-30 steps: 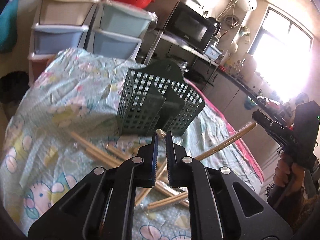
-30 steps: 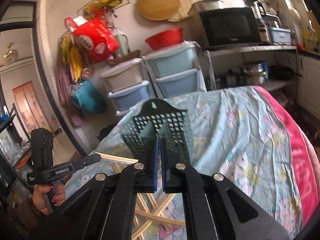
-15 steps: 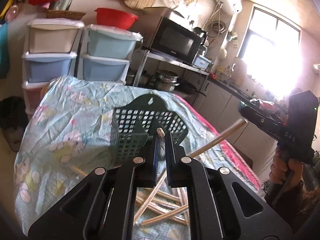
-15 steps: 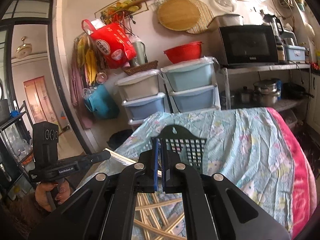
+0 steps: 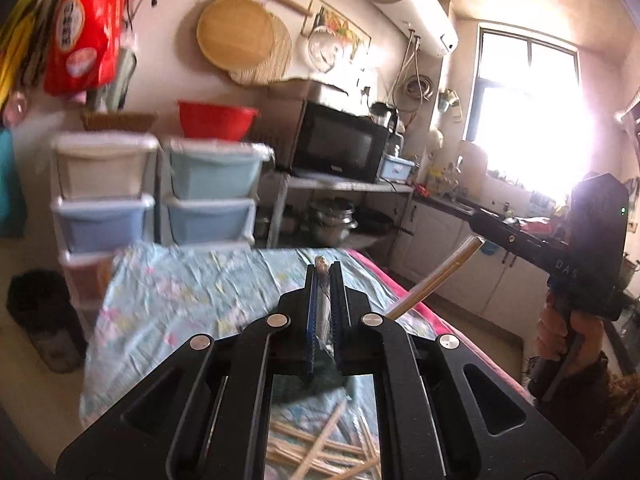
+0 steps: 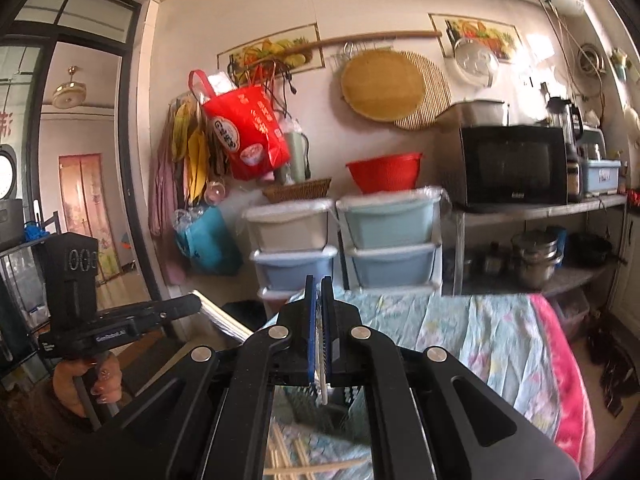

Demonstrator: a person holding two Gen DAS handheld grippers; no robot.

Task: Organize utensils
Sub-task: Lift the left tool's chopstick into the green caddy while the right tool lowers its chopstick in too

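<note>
While pale wooden chopsticks [image 5: 320, 450] are lying on the floral-clothed bench [image 5: 180, 300], each tool, left [image 5: 323, 270] and right [image 6: 318, 284], is gripping one chopstick.

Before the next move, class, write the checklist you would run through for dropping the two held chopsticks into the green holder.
1. Left tongs shut on the pale wooden chopstick: ok.
2. Right tongs shut on the second wooden chopstick: ok.
3. Open compartments of the dark green perforated plastic holder in sight: not ok, only a sliver shows under the tongs.
4. Lower ends of both held chopsticks clear of the holder: cannot tell, they are hidden.
5. Floral cloth cleared of loose chopsticks: not ok, several lie there.
</note>
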